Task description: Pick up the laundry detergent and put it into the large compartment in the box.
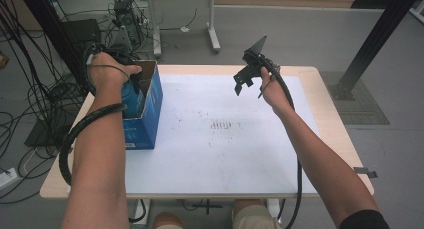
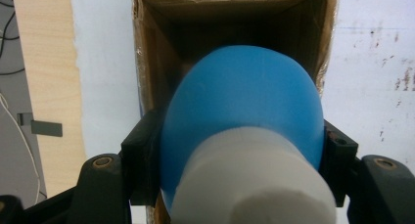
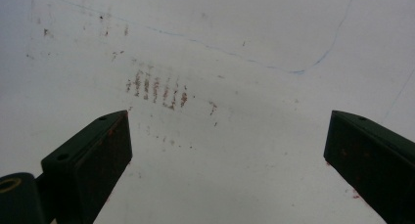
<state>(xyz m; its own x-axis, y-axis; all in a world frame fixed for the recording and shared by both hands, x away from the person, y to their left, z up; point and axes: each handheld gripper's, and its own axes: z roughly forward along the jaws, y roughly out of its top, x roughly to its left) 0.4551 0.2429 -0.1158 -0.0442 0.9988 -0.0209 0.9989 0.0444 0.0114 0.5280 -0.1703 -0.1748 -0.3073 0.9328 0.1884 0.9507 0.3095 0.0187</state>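
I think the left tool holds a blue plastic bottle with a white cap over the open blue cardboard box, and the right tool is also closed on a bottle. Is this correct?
Not quite. The right tool is open and holds nothing, as the right gripper view shows. The rest is right: the left tool holds the blue plastic bottle with a white cap over the open blue cardboard box.

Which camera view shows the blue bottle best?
The left gripper view: the bottle sits large between the jaws, above the open box. The high view shows a small part of it, behind the left hand.

Lab or workshop, cable tangles (image 1: 30, 96), black frame post (image 1: 380, 34), grey floor (image 1: 310, 34)
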